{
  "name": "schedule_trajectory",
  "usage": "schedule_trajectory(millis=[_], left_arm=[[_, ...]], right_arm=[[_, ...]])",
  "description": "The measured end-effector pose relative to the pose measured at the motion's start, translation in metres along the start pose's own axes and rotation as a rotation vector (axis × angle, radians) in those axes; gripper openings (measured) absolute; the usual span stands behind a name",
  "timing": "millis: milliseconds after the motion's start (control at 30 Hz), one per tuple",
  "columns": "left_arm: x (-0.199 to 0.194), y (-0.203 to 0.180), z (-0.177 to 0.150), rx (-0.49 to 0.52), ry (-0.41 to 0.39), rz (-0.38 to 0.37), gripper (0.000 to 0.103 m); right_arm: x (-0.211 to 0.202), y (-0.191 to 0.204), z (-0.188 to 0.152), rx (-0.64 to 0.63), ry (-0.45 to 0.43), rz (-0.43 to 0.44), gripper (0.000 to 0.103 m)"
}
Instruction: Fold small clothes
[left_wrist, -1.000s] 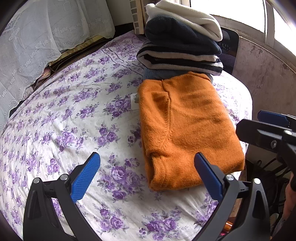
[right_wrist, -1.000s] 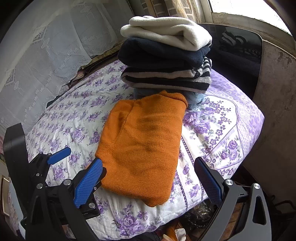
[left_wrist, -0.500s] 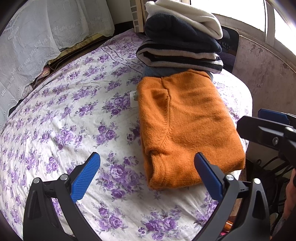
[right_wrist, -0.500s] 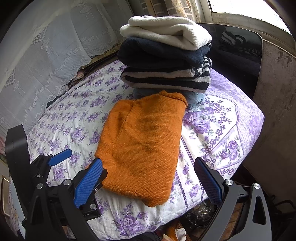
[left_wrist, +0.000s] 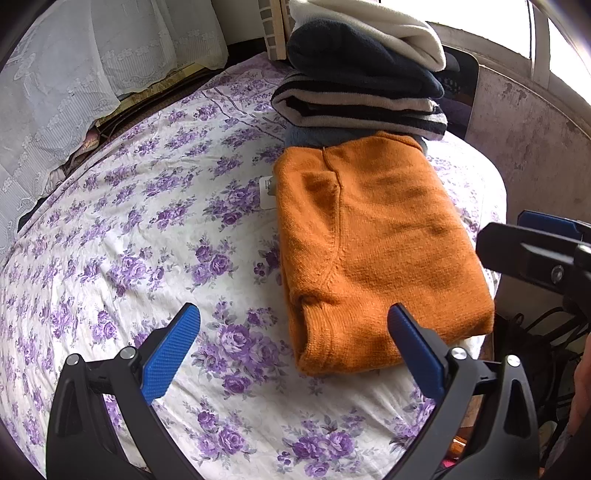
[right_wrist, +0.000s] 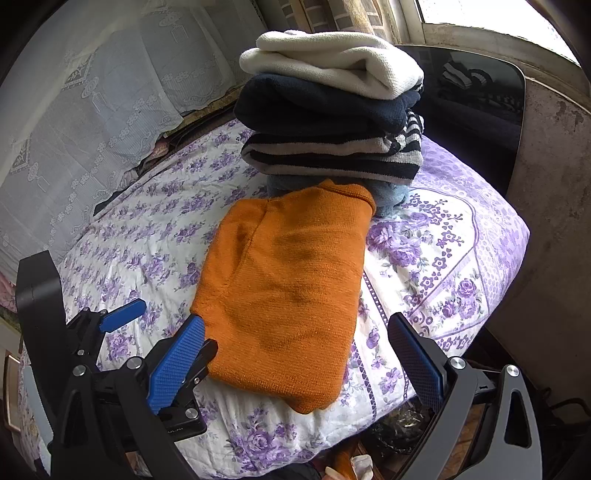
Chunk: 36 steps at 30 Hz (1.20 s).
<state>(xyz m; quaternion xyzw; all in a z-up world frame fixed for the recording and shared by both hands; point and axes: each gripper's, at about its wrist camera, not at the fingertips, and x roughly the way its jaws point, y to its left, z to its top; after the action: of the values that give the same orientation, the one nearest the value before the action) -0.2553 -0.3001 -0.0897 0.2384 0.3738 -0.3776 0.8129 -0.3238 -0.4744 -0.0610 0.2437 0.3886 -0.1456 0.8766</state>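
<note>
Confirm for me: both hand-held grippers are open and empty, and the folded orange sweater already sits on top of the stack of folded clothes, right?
Not quite. The orange sweater lies on the floral bedspread in front of the stack, not on top; the right wrist view shows a white garment topmost. Both the left hand-held gripper and right hand-held gripper are open and empty.

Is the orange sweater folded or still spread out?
Folded. The orange sweater lies as a compact rectangle on the bedspread, with doubled layers showing at its near edge.

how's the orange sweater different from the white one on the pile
The orange sweater lies alone, flat on the floral bedsheet; the white sweater tops a stack of folded clothes. The orange one spreads wide and thin; the white one is bunched thicker. Both are folded knits.
</note>
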Motion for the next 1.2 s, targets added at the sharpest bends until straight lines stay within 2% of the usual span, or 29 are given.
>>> schedule_trajectory(millis=[1200], left_arm=[[-0.0089, -0.0044, -0.0049, 0.041, -0.017, 0.03, 0.099]], right_arm=[[0.0048, -0.0039, 0.0082, 0.005, -0.002, 0.014, 0.1]])
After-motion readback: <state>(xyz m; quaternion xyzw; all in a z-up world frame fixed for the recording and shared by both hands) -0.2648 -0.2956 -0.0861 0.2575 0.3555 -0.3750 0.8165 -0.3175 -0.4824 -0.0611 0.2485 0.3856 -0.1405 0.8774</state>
